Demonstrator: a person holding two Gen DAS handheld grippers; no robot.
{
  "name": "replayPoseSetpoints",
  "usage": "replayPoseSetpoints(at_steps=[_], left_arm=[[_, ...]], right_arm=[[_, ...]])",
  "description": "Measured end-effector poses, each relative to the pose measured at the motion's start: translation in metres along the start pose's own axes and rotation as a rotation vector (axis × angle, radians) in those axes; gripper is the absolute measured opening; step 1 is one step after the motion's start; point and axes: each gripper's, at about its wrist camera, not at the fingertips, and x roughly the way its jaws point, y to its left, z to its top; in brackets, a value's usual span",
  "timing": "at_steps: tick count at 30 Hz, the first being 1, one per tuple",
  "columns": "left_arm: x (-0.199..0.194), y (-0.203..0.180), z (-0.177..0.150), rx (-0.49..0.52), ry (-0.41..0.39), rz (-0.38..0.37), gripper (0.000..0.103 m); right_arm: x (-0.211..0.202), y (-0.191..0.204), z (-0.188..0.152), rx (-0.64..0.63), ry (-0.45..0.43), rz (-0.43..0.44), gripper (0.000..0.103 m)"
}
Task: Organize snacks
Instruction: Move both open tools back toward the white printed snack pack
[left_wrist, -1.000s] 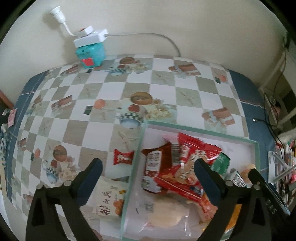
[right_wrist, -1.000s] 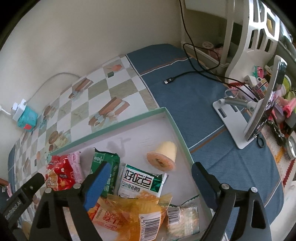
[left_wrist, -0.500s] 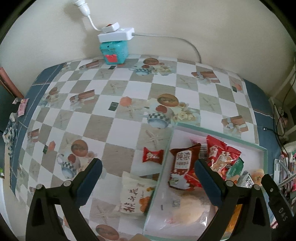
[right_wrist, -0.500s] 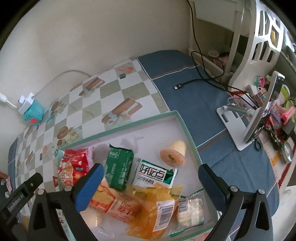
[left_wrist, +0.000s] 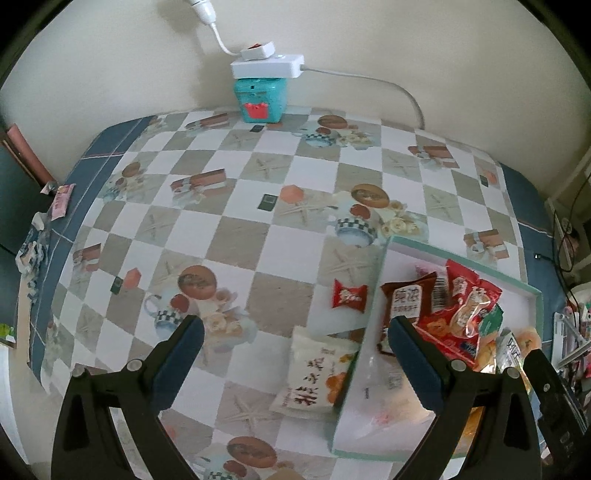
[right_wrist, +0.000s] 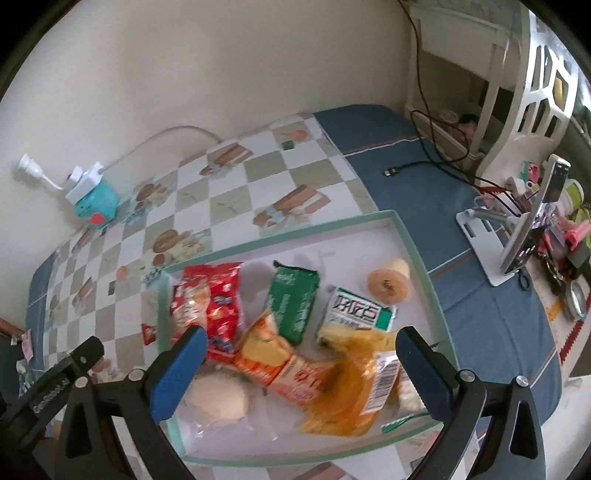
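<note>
A shallow white tray with a green rim (left_wrist: 458, 258) (right_wrist: 280, 236) holds several snack packs: a red bag (right_wrist: 214, 302), a green pack (right_wrist: 293, 299), an orange pack (right_wrist: 273, 354), a yellow bag (right_wrist: 351, 384) and a round cup (right_wrist: 388, 284). Left of the tray on the checked tablecloth lie a small red candy (left_wrist: 349, 295) and a white pouch (left_wrist: 316, 373). My left gripper (left_wrist: 295, 358) is open and empty above the white pouch. My right gripper (right_wrist: 299, 365) is open and empty above the tray.
A teal box with a white power strip (left_wrist: 260, 88) stands against the back wall. A phone on a white stand (right_wrist: 524, 229), a black cable (right_wrist: 428, 162) and clutter lie right of the tray on the blue cloth. Wrappers (left_wrist: 61, 195) lie at the table's left edge.
Both grippers have pulled back and up, so more of the table shows. The left view has shifted left, off the tray toward the white pouch. No snack has moved.
</note>
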Motion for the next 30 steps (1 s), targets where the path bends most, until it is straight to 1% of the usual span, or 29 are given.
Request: replayPoseSetpoints(at_steps=[3,8,13,17,21,24,30], left_arm=[[-0.002,0.007,-0.002,-0.002,0.000,0.005,0.100],[-0.005,0.018,-0.009,0.009,0.002,0.008,0.100],[-0.008,0.031,-0.015,0.002,0.008,0.008,0.100],[-0.013,0.042,-0.018,-0.012,0.002,-0.002,0.100],[-0.016,0.052,-0.024,-0.022,0.004,-0.011,0.100],[-0.017,0.061,-0.027,-0.032,0.006,-0.018,0.100],[-0.012,0.081,-0.030,-0.053,0.022,-0.021,0.100]], right_arm=[[-0.004,0.008,-0.008,-0.015,-0.001,0.001,0.103],[-0.005,0.020,-0.022,-0.025,0.027,0.024,0.103],[-0.011,0.031,-0.037,-0.053,0.039,0.000,0.103],[-0.019,0.033,-0.046,-0.053,0.035,0.007,0.103],[-0.024,0.037,-0.056,-0.059,0.040,-0.004,0.103],[-0.020,0.040,-0.065,-0.063,0.067,-0.021,0.103],[-0.011,0.051,-0.073,-0.058,0.113,-0.027,0.103]])
